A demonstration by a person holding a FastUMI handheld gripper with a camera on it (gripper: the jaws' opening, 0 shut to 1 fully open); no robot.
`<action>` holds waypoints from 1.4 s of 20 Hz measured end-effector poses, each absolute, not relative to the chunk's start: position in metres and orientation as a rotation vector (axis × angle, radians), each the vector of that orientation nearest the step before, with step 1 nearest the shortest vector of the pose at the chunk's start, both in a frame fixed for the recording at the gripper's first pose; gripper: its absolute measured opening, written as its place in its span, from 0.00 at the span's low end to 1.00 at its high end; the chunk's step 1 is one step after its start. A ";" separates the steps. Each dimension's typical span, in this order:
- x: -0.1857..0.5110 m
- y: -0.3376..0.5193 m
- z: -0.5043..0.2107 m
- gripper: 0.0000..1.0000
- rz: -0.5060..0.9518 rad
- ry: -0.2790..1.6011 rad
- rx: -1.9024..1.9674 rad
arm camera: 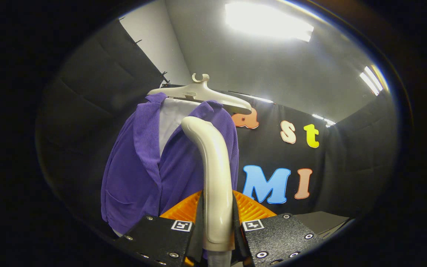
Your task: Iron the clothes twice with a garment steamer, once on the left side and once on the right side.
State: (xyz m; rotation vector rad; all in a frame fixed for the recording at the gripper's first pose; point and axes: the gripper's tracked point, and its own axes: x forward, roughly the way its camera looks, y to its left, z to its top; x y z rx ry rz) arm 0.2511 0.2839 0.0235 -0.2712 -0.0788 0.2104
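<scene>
Steaming Head Raised Toward the Hanging Jacket

Gripping the garment steamer (215,178) by its pale handle, the gripper (216,226) has its fingers narrowed onto the handle from either side, both appearing to press on it, with the ribbed pads showing behind the handle

Gripper view: the steamer's long axis runs straight up and away from between the fingers, then bends over at the top toward the clothes, so its head points forward and a little left. Which face of the head meets the cloth cannot be told, since the curved top hides it

The purple jacket (135,167) hangs beyond the fingers and mostly to the left of the steamer, draped on a pale hanger (198,92) with a white shirt (172,118) showing in the open collar. The steamer's bend overlaps the jacket's right-hand front panel near the lapel; whether it touches the fabric or only stands before it I cannot tell. The left front panel, with its pocket, lies well aside from the head

My reading is that a pass on the right-hand panel is in hand or about to begin, and that the left panel would call for carrying the whole tool leftward

No open container appears here; a dark flat surface (321,220) sits low to the right of the fingers, with nothing seen on it
</scene>
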 end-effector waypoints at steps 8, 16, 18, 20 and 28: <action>0.226 0.271 -0.035 0.35 0.219 0.024 -0.247; 0.213 0.256 -0.088 0.35 0.205 0.129 -0.228; 0.207 0.250 -0.104 0.35 0.200 0.156 -0.225; 0.198 0.247 -0.119 0.35 0.197 0.176 -0.226; 0.167 0.237 -0.187 0.35 0.195 0.256 -0.223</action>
